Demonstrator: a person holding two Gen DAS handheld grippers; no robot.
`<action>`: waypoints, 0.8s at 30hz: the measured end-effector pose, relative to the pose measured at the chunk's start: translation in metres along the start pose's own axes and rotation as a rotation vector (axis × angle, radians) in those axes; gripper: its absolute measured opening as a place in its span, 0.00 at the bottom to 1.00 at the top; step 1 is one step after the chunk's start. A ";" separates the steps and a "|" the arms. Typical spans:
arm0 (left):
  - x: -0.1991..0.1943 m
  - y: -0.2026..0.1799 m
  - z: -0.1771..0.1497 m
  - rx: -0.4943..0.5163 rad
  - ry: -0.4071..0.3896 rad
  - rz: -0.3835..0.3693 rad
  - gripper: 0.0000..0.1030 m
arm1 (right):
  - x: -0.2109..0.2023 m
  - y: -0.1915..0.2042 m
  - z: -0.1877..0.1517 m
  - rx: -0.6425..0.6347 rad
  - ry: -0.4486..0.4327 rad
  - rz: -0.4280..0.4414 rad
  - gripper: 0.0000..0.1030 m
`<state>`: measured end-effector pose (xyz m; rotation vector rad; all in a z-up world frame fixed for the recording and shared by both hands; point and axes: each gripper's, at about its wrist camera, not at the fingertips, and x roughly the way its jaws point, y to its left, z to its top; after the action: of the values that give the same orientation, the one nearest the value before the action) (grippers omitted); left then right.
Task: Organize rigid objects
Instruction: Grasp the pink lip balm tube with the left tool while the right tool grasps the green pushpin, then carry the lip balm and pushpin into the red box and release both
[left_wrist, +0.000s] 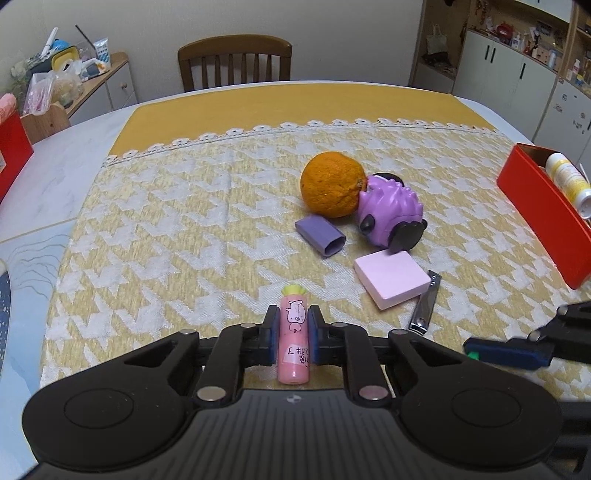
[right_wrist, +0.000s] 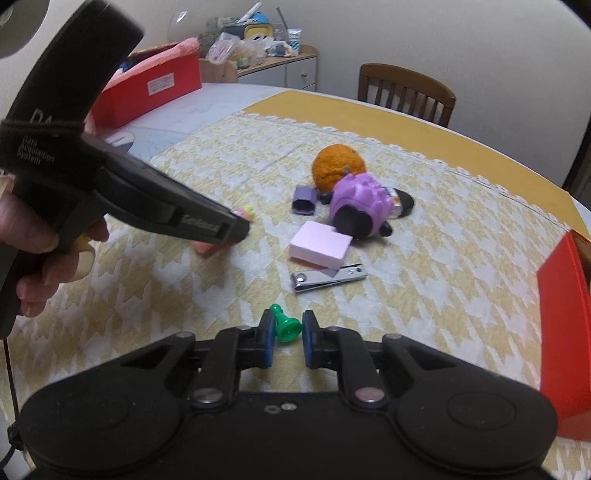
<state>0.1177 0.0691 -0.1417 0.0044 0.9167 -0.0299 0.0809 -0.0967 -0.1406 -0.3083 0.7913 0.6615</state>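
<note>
Rigid objects lie scattered on a yellow-and-white cloth (left_wrist: 166, 229) over a table. The left gripper (left_wrist: 293, 332) has its jaws narrowed onto a pink tube (left_wrist: 293, 343), which lies flat on the cloth pointing away from the camera, its pale green cap (left_wrist: 294, 290) just beyond the pads. The right gripper (right_wrist: 287, 334) has its jaws nearly closed around a small green pawn (right_wrist: 286, 325) lying on its side; the pads touch or nearly touch it.

Farther out, an orange (left_wrist: 332, 184) rests against a purple toy (left_wrist: 389, 218), with a purple sleeve (left_wrist: 320, 235) just beside them, then a pink block (left_wrist: 391, 282) and a nail clipper (left_wrist: 424, 306) partly under its edge. A red box (left_wrist: 543, 218) sits at the right edge, holding a white bottle (left_wrist: 569, 181); another red box (right_wrist: 155, 86) stands at the far left.

Likely risks: the tube is round and smooth, so it may roll or slide out between the pads when lifted. The pawn is tiny and tapered; a grip on its sloping side could squirt it out onto the cloth. Both grippers work near each other, so lifting together could bump them.
</note>
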 end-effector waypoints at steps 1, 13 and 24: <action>-0.002 0.000 0.000 0.002 -0.001 0.000 0.15 | -0.003 -0.002 0.000 0.008 -0.005 -0.005 0.14; -0.029 -0.017 0.015 -0.016 -0.010 -0.042 0.15 | -0.042 -0.035 0.005 0.109 -0.069 -0.056 0.14; -0.061 -0.054 0.036 0.033 -0.040 -0.069 0.15 | -0.091 -0.075 0.001 0.179 -0.147 -0.155 0.14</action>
<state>0.1074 0.0156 -0.0706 0.0030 0.8756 -0.1083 0.0831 -0.1918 -0.0713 -0.1539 0.6730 0.4586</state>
